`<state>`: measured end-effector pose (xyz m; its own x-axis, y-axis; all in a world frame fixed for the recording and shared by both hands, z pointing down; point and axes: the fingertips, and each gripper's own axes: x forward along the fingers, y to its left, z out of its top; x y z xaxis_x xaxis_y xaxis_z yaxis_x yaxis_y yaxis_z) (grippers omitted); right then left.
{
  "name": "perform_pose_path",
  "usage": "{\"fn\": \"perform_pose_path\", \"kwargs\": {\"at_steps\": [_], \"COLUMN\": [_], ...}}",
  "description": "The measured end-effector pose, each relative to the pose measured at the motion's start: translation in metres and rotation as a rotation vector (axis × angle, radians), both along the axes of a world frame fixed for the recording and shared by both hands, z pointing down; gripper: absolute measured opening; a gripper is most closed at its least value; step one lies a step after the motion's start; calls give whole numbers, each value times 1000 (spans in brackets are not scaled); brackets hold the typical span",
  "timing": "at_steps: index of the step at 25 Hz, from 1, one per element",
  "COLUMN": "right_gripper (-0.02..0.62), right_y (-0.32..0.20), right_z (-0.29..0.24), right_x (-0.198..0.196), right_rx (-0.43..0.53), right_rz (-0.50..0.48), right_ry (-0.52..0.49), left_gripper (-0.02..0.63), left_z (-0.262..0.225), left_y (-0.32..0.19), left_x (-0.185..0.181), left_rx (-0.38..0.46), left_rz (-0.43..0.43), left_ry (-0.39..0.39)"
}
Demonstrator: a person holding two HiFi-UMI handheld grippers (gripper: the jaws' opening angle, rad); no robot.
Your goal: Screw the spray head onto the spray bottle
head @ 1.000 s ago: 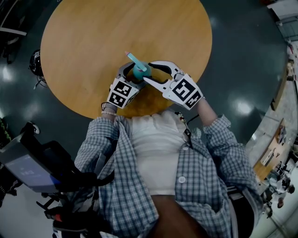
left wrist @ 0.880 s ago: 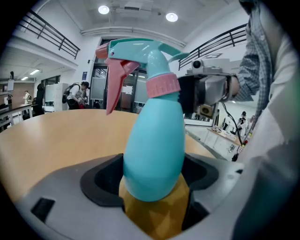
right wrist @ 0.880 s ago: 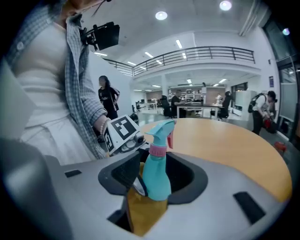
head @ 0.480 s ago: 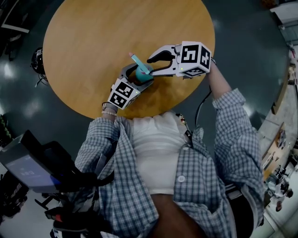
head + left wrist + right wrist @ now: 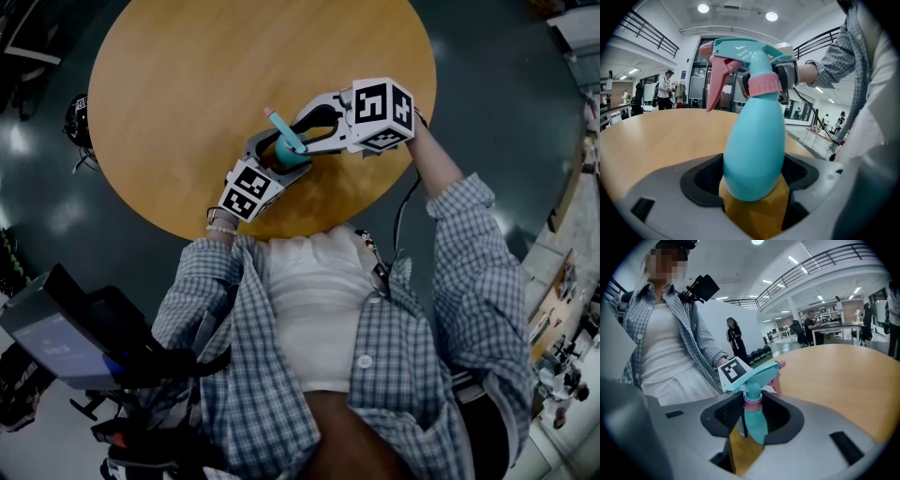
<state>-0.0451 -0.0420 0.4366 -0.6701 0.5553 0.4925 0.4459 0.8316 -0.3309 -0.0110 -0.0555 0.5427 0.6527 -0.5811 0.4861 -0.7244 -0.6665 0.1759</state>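
A teal spray bottle (image 5: 754,145) stands tilted over the round wooden table (image 5: 187,75), and my left gripper (image 5: 281,153) is shut on its lower body. On top sits the teal spray head (image 5: 740,51) with a pink trigger and a pink collar (image 5: 761,84). My right gripper (image 5: 298,134) reaches in from the right at neck height. Its jaws are closing around the collar (image 5: 752,403), with a little gap still showing beside it. In the right gripper view, the nozzle (image 5: 759,373) points away toward the table.
The table's near edge runs just below the grippers, right in front of the person's torso. A dark shiny floor (image 5: 487,141) surrounds the table. A dark cart with a screen (image 5: 66,342) stands at lower left. People stand far off in the hall.
My right gripper swung from the near right side of the bottle up to its far right, then moved in so its jaws straddle the collar. The left gripper and bottle barely moved.
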Motion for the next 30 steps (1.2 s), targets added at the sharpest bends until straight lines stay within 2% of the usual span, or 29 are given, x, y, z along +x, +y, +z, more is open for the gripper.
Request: {"fn": "perform_pose_path", "kwargs": {"at_steps": [4, 7, 12, 15, 20, 24, 27, 30], "right_gripper": [121, 121, 123, 123, 123, 123, 123, 124], "right_y": [2, 3, 4, 0, -4, -6, -7, -7], "right_z": [-2, -2, 1, 1, 2, 4, 6, 7], "right_x": [1, 2, 0, 3, 8, 9, 5, 4], "right_rx": [106, 205, 459, 543, 583, 633, 557, 441], "right_rz": [95, 209, 485, 670, 931, 1067, 1079, 984], "right_ry": [-96, -162, -253, -243, -207, -132, -124, -140], "left_gripper": [383, 383, 383, 383, 383, 383, 383, 383], "left_z": [-2, -3, 1, 0, 3, 4, 3, 1], "left_y": [0, 0, 0, -2, -2, -3, -4, -5], "left_x": [0, -1, -3, -4, -4, -5, -3, -3], "left_rx": [4, 4, 2, 8, 7, -4, -8, -7], "left_rz": [-2, -4, -19, -26, -24, -36, -50, -51], "left_ry": [7, 8, 13, 10, 6, 13, 35, 36]}}
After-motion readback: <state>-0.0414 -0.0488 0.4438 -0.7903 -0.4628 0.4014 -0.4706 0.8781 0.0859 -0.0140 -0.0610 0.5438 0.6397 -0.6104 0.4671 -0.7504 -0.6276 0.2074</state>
